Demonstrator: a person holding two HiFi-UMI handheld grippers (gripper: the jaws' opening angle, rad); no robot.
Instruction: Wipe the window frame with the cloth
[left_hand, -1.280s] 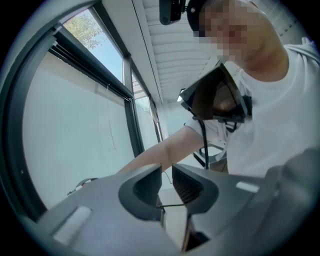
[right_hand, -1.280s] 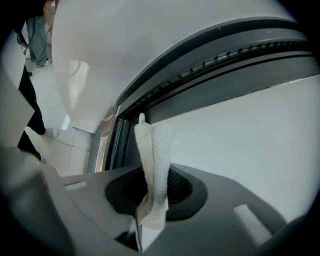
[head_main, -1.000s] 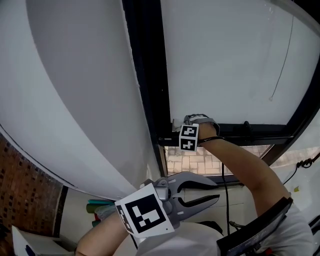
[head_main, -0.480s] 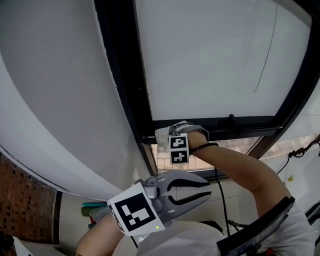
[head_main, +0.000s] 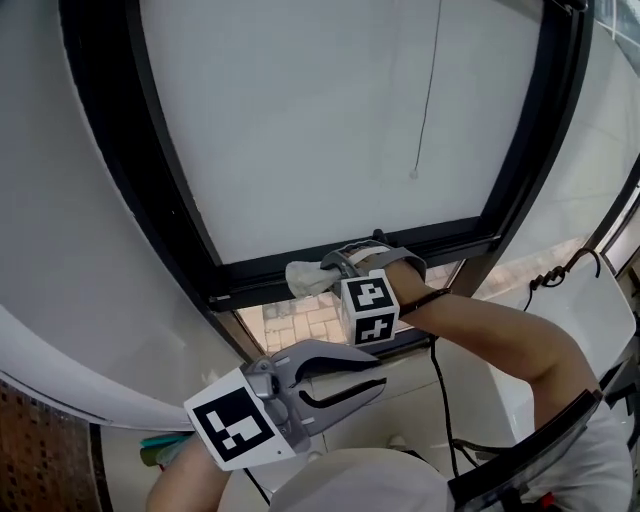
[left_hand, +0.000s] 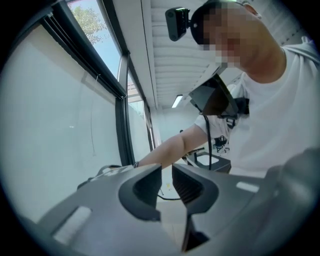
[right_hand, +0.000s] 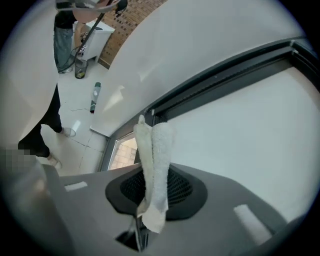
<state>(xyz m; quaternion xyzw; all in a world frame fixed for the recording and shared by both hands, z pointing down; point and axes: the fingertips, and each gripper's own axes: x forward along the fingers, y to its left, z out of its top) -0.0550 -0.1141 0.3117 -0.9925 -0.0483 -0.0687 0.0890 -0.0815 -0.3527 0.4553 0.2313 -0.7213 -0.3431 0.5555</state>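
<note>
left tongs grey | right tongs grey | 2 marker cubes black-white | shirt white

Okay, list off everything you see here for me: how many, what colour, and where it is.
window frame: one, black, around the pane.
pane: one, white, inside the frame.
pull cord: one, thin and grey, hanging in front of the pane.
cloth: one, white, at the frame's bottom bar.
brick paving: tan, seen through the glass below that bar.
bottle: one, dark, on the floor, in the right gripper view.
cable: one, black, beside the right forearm.
left gripper: grey, jaws apart, empty, low in the head view.
right gripper: grey, shut on the cloth.
right forearm: bare, reaching to the frame.
</note>
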